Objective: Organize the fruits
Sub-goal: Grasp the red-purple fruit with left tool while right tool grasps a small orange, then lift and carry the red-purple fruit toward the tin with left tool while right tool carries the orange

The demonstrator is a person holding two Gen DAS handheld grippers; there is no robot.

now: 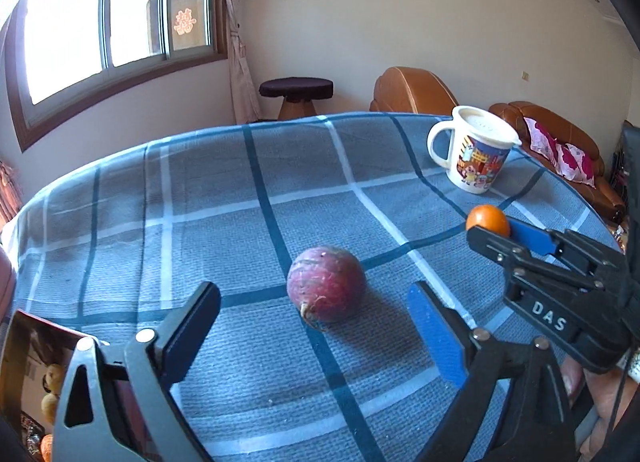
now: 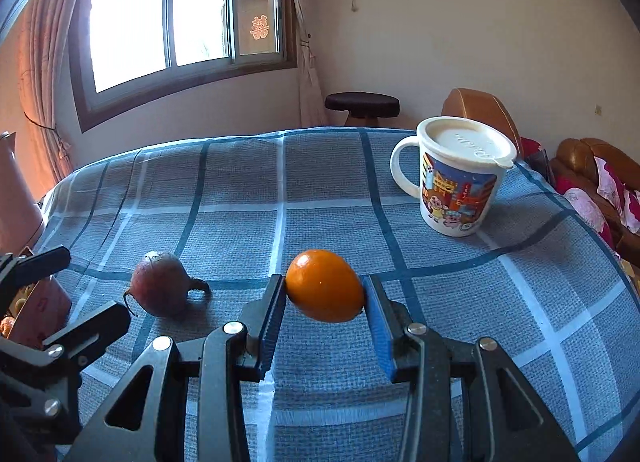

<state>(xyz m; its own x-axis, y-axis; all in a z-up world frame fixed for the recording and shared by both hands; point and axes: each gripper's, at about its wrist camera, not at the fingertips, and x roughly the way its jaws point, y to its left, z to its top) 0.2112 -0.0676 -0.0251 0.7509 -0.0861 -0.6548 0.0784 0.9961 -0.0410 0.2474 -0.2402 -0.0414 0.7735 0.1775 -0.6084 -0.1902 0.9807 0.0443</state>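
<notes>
The right tool, angled down, clamps an orange. The left tool gapes around a red fruit on the checked table, with a mug near the window.

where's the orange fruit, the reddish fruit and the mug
orange fruit (image 2: 325, 286), right wrist view, middle of its skin between the pads
reddish fruit (image 1: 326, 283), left wrist view, centre of its rounded side
mug (image 2: 460, 190), right wrist view, on the printed wall below the lid
</notes>
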